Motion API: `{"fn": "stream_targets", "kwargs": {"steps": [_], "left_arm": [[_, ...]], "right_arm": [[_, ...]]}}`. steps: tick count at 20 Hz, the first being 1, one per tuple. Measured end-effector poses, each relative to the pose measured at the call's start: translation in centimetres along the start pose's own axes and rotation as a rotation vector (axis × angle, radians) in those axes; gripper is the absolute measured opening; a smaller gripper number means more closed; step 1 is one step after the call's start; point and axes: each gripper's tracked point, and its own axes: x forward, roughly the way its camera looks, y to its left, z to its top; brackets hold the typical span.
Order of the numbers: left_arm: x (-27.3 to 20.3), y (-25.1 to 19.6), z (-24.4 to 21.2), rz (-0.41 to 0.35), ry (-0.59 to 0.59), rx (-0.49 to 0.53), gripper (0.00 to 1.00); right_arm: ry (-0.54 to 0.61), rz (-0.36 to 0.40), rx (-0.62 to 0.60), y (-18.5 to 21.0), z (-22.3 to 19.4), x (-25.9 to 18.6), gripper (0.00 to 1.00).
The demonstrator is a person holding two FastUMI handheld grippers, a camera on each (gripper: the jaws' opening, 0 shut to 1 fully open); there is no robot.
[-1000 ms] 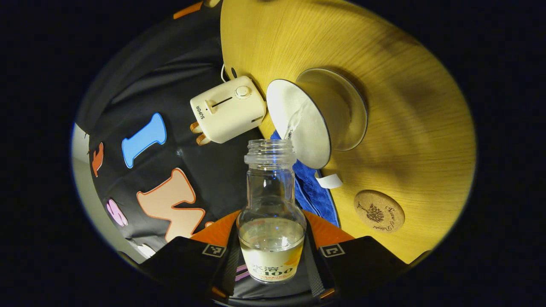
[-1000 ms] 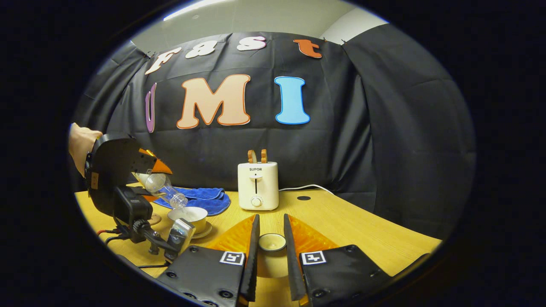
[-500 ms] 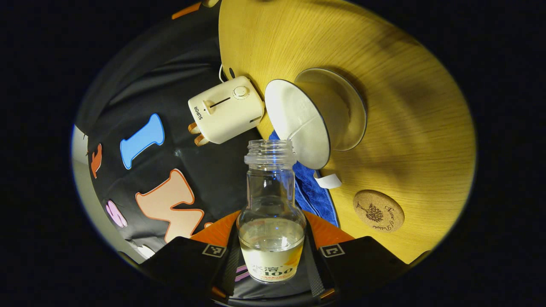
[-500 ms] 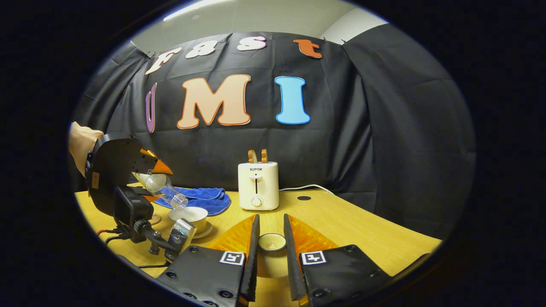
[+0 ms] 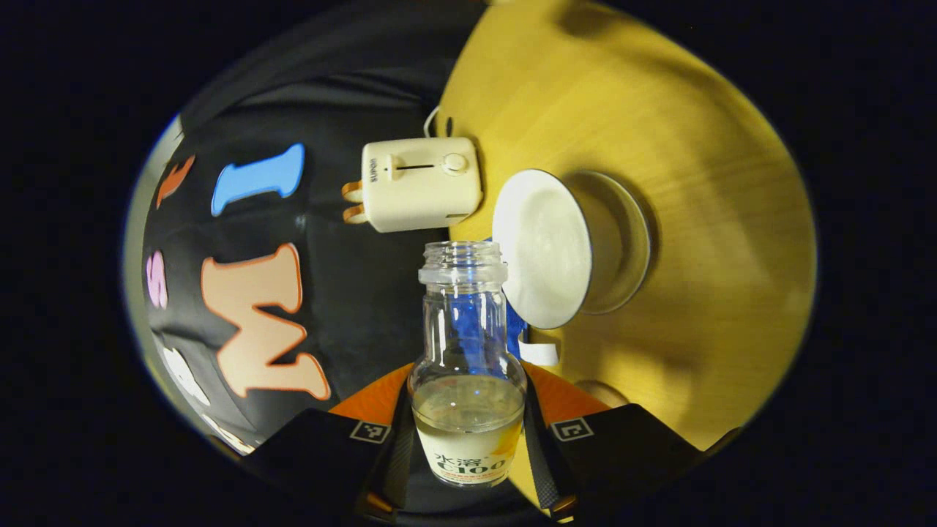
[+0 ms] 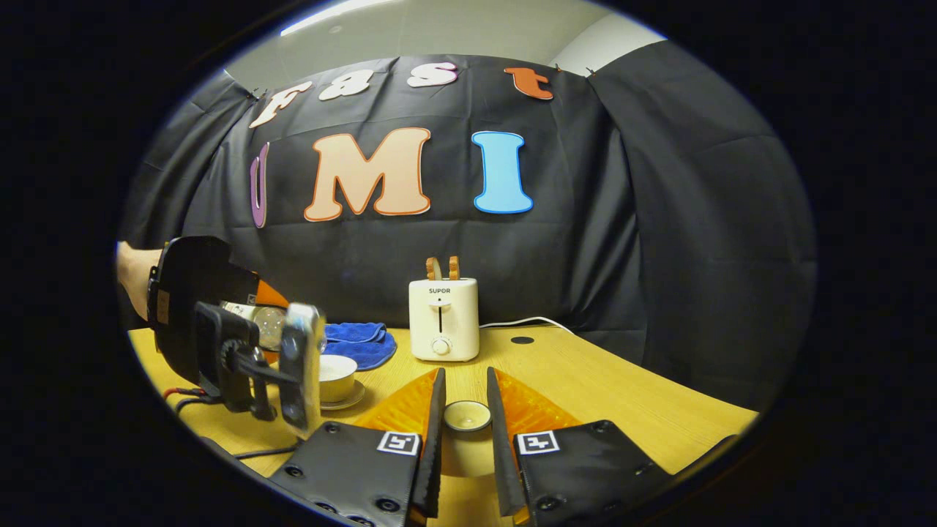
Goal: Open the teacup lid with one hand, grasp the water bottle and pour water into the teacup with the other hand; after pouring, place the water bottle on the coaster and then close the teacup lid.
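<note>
- Water bottle [image 5: 467, 366], clear glass with a pale label and no cap: held low on its body between the two fingers of the left claw [image 5: 466, 439], both fingers pressing its sides. Some water lies in the lower part.
- In the right gripper view, the same bottle [image 6: 269, 320] is seen at the far left, carried above the surface and lying close to level. A person's hand [image 6: 132, 274] holds that claw from behind.
- White ceramic teacup [image 5: 545, 249]: open, standing on its saucer [image 5: 635, 241] on the yellow wooden surface [image 5: 717, 219]. In the left gripper view the bottle's mouth sits just beside the cup's rim. No stream shows between them.
- Teacup lid [image 6: 467, 415], small, round and pale: seated between the fingers of the right claw [image 6: 466, 421], which is closed narrowly against it on both sides, low over the surface.
- Round cork coaster [image 5: 602, 393]: partly visible on the surface near the left claw, apart from the cup.
- Cream toaster [image 6: 443, 318]: upright at the back of the surface, with a blue cloth [image 6: 359, 342] lying to one side behind the cup.
</note>
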Motion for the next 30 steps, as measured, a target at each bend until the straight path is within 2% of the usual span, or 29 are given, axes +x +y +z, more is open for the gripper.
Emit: {"fn": "stream_targets", "kwargs": {"steps": [3, 7, 10, 14, 17, 19, 26, 30], "left_arm": [[-0.3, 2.0, -0.6, 0.097, -0.079, -0.263, 0.63], [-2.1, 3.9, -2.8, 0.181, -0.176, -0.733, 0.63], [-3.8, 5.5, -6.0, 0.245, -0.241, -1.018, 0.63], [-4.8, 5.0, -7.3, 0.209, -0.336, -1.318, 0.63], [-4.0, 3.6, -7.7, 0.17, -0.356, -1.43, 0.63], [-3.3, 2.9, -8.0, 0.169, -0.35, -1.462, 0.63], [-1.2, 1.8, -7.3, 0.149, -0.335, -1.482, 0.63], [-1.2, 1.9, -7.2, 0.171, -0.351, -1.489, 0.64]], "right_arm": [[0.0, 0.0, 0.0, 0.0, 0.0, 0.0, 0.34], [0.0, -0.004, -0.001, 0.0, -0.1, 0.1, 0.34], [0.0, -0.007, -0.001, -0.1, -0.1, 0.0, 0.34], [0.001, -0.011, -0.001, -0.1, 0.0, 0.0, 0.34], [0.0, -0.013, -0.001, -0.2, 0.0, 0.0, 0.34], [0.0, -0.013, -0.002, -0.2, 0.0, 0.0, 0.34], [0.0, -0.013, -0.002, -0.2, 0.0, 0.0, 0.34], [0.0, -0.014, -0.002, -0.2, 0.0, 0.1, 0.34]]}}
